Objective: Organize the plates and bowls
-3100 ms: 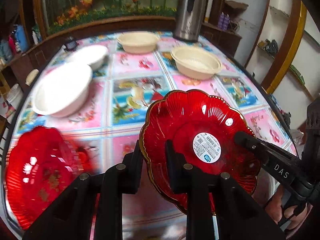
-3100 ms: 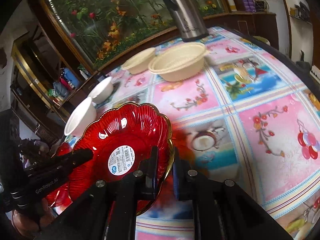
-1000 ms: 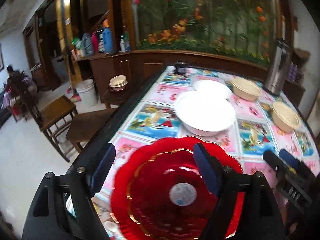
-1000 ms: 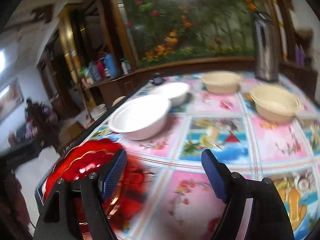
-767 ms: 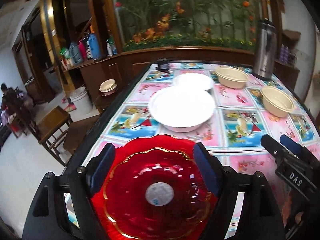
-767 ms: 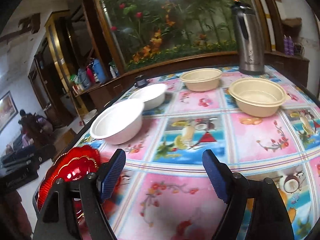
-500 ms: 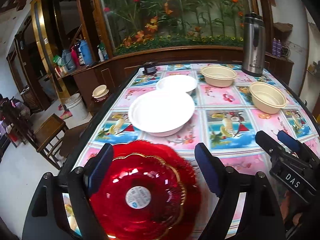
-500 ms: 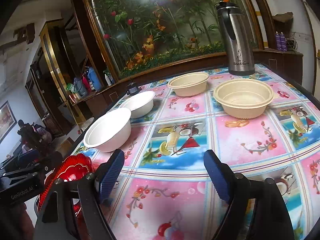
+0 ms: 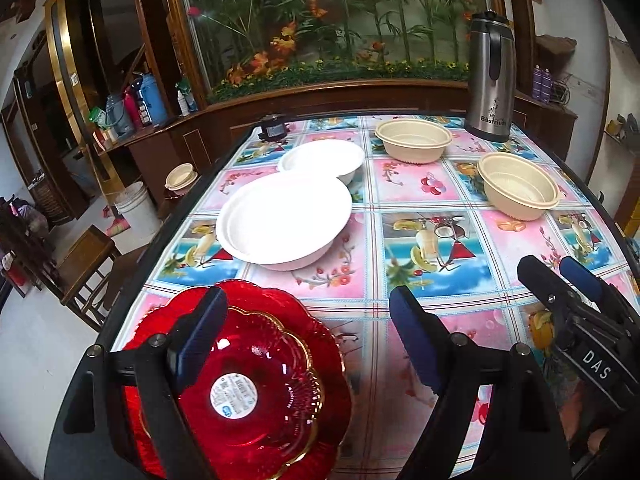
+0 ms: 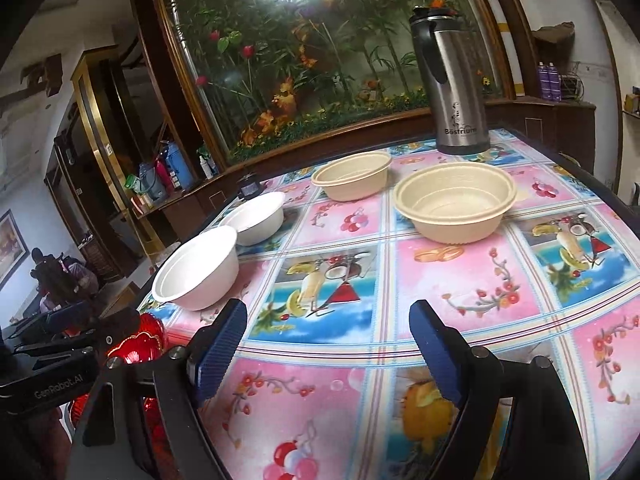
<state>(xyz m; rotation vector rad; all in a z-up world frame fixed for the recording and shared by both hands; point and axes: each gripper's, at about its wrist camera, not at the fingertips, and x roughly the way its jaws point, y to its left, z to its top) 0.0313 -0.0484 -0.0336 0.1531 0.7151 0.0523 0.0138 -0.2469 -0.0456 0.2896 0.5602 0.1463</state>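
Left wrist view: high over table [image 9: 400, 200], facing tank. Right wrist view: lower, same heading. Both share bowls, flask [image 10: 452, 80].

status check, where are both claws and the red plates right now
Left claw open, empty, over red plates. Right claw open, empty. Plates stacked at near table corner. White bowls and beige bowls unstacked, nothing blocking them.
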